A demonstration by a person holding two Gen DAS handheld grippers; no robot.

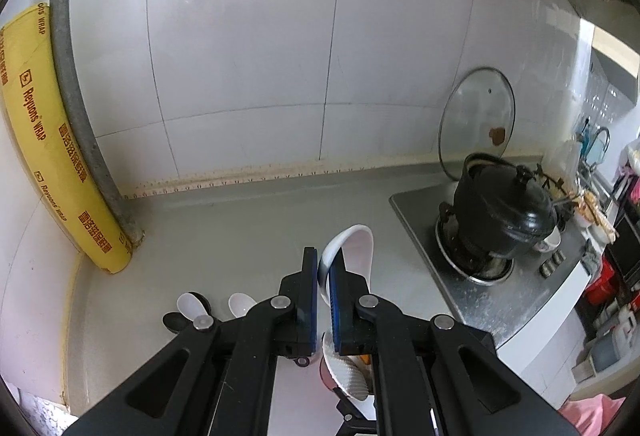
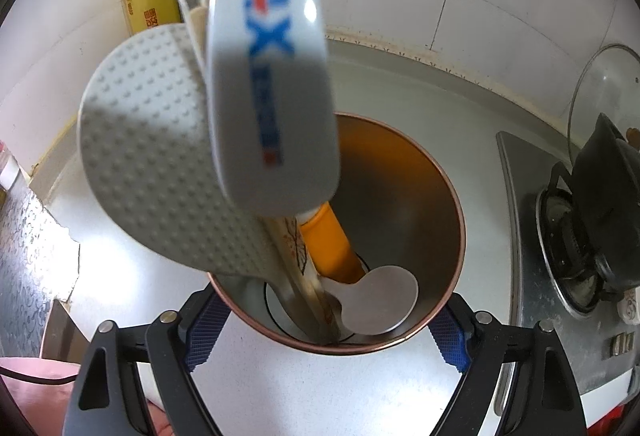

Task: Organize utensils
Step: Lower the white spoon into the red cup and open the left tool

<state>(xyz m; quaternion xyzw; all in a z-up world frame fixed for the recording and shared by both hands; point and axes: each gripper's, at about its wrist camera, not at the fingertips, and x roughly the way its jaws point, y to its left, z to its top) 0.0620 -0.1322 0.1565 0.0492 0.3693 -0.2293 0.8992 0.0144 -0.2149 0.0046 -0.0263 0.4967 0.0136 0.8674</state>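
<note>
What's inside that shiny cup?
The cup holds an orange handle, a round flat spoon end, a patterned handle and a bumpy white paddle. The big white spoon hides the rest.

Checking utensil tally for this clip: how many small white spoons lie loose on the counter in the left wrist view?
2: one small white spoon and a second spoon right of it, both on the counter near the left tool's linkage. More may be hidden beneath it.

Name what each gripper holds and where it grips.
The left gripper pinches the white rice paddle by its handle; the right gripper clasps the metal utensil cup around its sides near the rim.
</note>
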